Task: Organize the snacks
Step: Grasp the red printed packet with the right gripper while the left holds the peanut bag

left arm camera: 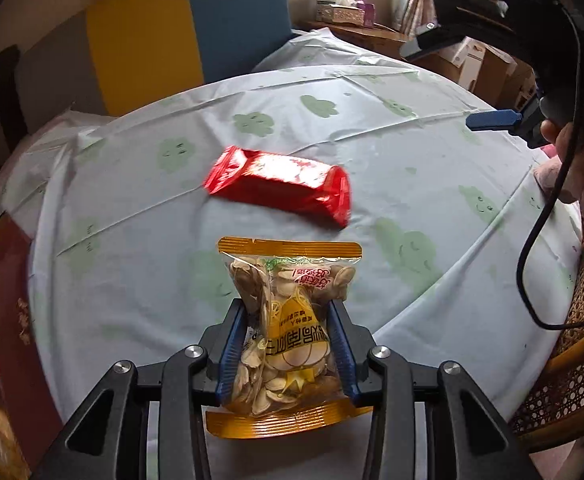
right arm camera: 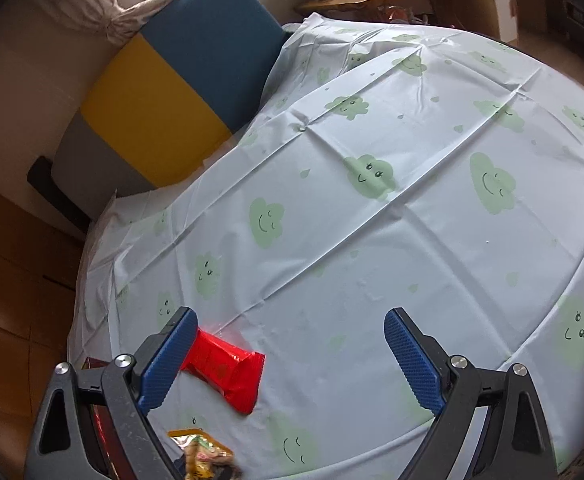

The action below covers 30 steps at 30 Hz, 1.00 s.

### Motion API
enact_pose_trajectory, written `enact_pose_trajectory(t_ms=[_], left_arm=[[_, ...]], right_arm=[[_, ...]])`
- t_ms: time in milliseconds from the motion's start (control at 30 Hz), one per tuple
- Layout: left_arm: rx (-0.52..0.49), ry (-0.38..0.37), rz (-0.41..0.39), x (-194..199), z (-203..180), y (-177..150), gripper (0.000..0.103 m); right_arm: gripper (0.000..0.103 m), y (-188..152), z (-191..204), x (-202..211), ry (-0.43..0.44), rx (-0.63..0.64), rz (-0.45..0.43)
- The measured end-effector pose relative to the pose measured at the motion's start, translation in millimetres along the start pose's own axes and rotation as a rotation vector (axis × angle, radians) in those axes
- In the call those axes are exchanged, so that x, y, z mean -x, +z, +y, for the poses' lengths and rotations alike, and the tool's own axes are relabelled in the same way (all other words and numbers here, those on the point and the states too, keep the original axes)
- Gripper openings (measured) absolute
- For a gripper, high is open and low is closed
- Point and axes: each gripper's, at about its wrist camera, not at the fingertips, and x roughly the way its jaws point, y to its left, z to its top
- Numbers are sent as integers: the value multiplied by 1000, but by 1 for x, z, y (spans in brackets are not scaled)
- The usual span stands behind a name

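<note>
My left gripper [left arm camera: 288, 308] is shut on a clear and gold packet of seeds [left arm camera: 288, 320], held above the table. A red snack packet [left arm camera: 280, 184] lies on the tablecloth just beyond it; it also shows in the right wrist view [right arm camera: 224, 372]. My right gripper [right arm camera: 288, 320] is open and empty, held above the table to the right of the red packet. It appears at the upper right of the left wrist view [left arm camera: 492, 120]. The seed packet shows at the bottom of the right wrist view [right arm camera: 204, 456].
A round table with a pale blue cloud-print cloth [left arm camera: 372, 140] fills both views. A dark red box [left arm camera: 12, 320] with snacks in it stands at the table's left edge. A wicker chair [left arm camera: 572, 360] is at the right. A yellow and blue seat [right arm camera: 180, 80] stands behind the table.
</note>
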Motion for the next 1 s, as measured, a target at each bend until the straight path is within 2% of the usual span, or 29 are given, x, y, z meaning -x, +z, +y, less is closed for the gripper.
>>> enact_pose_trajectory(t_ms=[133, 267, 467, 567, 733, 800, 833, 867, 900, 1000], left_arm=[[83, 48, -30, 11, 33, -21, 42], [160, 1, -53, 13, 55, -33, 42], [172, -23, -92, 14, 53, -40, 43], [179, -36, -99, 12, 54, -38, 43], [188, -40, -112, 14, 54, -41, 43], [194, -47, -114, 14, 55, -41, 43], [197, -50, -114, 13, 56, -42, 43], [199, -51, -115, 13, 56, -42, 43], [199, -53, -118, 13, 56, -42, 43], [203, -55, -126, 14, 56, -44, 43]], right_arm=[[95, -8, 15, -11, 13, 81, 53], [95, -23, 37, -25, 27, 200, 124], [93, -48, 79, -48, -3, 417, 207], [93, -52, 102, -64, -27, 527, 214], [93, -62, 133, -106, -118, 743, 234], [90, -69, 136, -123, -187, 810, 255], [71, -72, 135, -129, -209, 825, 279], [56, -74, 134, -127, -177, 825, 285], [48, -75, 134, -122, -156, 830, 284], [47, -85, 128, -113, -146, 826, 326]])
